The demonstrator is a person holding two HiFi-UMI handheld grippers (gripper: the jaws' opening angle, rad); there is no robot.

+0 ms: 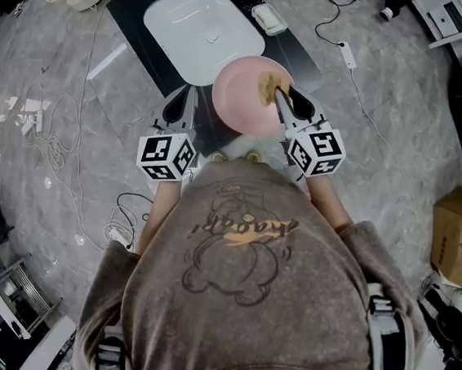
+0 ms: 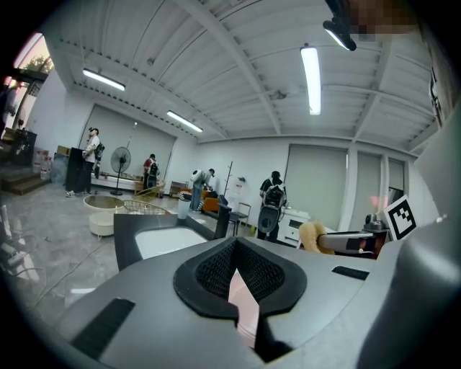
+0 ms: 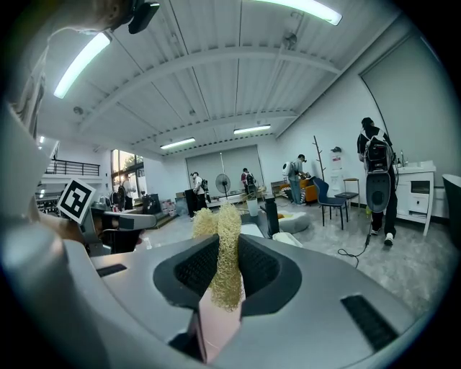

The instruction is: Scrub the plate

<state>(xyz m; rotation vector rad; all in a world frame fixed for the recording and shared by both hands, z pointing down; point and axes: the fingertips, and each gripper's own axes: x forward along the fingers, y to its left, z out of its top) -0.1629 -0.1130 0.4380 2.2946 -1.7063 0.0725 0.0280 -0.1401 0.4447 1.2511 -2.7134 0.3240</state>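
1. Jaws of the left gripper are sitting closed, pinching the thin rim of the round pink plate, apparently plastic, edge-on between their dark pads.
2. Jaws of the right gripper are squeezing a yellowish fibrous loofah scrubber, whose tuft is sticking out past the pads.
3. Seen from the head view, the plate is hanging in the air between the 2 grippers, in front of the person's chest. It is overlapping the near edge of a white rounded-rectangular basin, which is lying on a dark tabletop.
4. The scrubber is lying over the plate's upper face, toward its right rim. It is probably touching, though no view is showing the contact sharply.
5. Judging by this, the scrubbing step itself is starting or under way.
6. The next move is calling for rubbing strokes across the face while the left grip is resisting, so that the rim is not slipping or twisting out.
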